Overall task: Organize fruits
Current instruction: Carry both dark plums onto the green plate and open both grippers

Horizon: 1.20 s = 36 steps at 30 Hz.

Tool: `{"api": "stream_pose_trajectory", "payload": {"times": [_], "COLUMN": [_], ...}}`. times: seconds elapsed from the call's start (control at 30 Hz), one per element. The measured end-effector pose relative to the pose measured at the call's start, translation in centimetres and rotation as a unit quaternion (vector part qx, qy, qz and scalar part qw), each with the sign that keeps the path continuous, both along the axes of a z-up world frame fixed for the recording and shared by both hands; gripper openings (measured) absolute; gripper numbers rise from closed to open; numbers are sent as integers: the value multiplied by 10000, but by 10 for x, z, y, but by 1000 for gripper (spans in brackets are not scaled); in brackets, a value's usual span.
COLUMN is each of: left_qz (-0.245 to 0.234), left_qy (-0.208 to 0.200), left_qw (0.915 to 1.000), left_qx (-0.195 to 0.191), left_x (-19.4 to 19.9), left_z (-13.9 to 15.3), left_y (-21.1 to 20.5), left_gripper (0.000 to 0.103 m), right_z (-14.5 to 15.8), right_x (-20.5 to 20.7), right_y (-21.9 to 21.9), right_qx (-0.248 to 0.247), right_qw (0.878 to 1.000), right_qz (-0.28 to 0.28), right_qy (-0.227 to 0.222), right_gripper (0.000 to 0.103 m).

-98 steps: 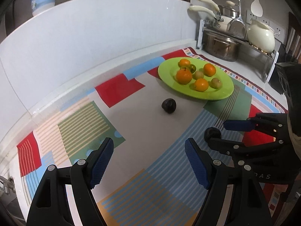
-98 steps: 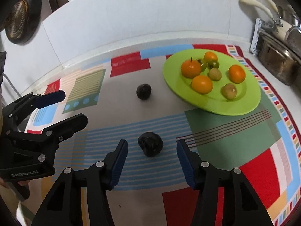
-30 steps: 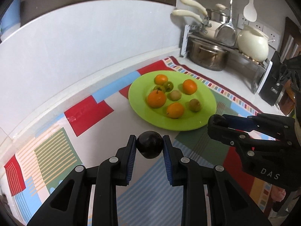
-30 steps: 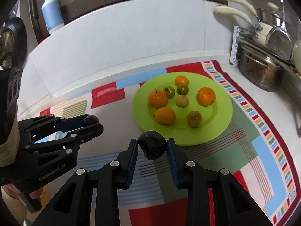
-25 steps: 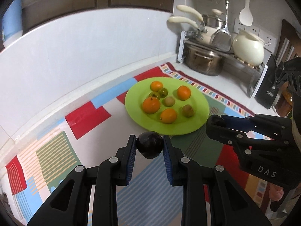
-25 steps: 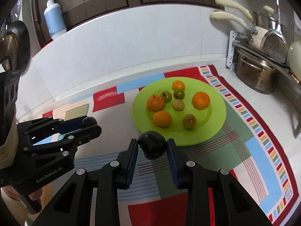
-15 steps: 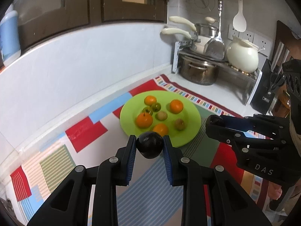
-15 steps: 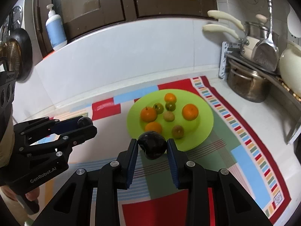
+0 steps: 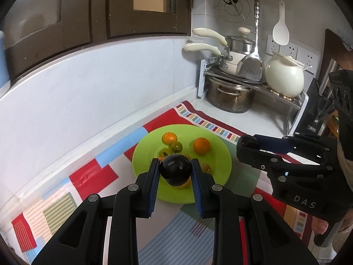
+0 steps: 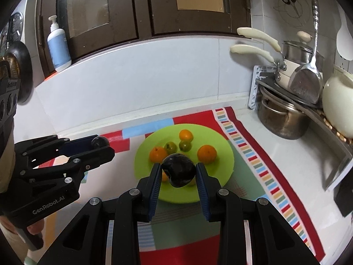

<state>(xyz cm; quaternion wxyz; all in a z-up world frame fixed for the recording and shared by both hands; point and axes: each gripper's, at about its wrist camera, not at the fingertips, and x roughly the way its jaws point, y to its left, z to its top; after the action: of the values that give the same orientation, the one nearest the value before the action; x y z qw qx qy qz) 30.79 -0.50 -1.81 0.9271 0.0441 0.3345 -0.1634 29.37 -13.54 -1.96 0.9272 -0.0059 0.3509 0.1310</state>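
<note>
The left gripper (image 9: 175, 172) pinches a dark round fruit (image 9: 175, 169) between its blue pads, held in the air above the green plate (image 9: 220, 161) of oranges. The right gripper (image 10: 178, 174) likewise clamps a second dark fruit (image 10: 179, 171) over that plate's near side.

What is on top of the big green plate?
On the green plate lie oranges and small green fruits. The dark fruit in the right gripper hides some fruit near the plate's front.
</note>
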Motion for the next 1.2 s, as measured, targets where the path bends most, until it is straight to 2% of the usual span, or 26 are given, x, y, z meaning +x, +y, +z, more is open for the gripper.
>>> {"api": "stream_pose_trajectory", "payload": {"times": [0.6,0.93,1.2], "left_qz": [46,64,38], "left_qy": [303,581,800], "left_qw": [9995,9981,9966], "left_qx": [17,189,170], "left_x": [73,114,141], "left_z": [-23,-59,-82], "left_y": [-3,-1,-3], "left_gripper": [28,28,28], "right_z": [-18,-49,-76], "right_x": [68,114,140], "right_y": [-5,-2,-4], "right_qx": [-45,-104,-47], "right_qw": [9998,9992,9984], "right_qz": [128,184,101], "right_qy": [135,351,551], "right_gripper": [33,33,33]}}
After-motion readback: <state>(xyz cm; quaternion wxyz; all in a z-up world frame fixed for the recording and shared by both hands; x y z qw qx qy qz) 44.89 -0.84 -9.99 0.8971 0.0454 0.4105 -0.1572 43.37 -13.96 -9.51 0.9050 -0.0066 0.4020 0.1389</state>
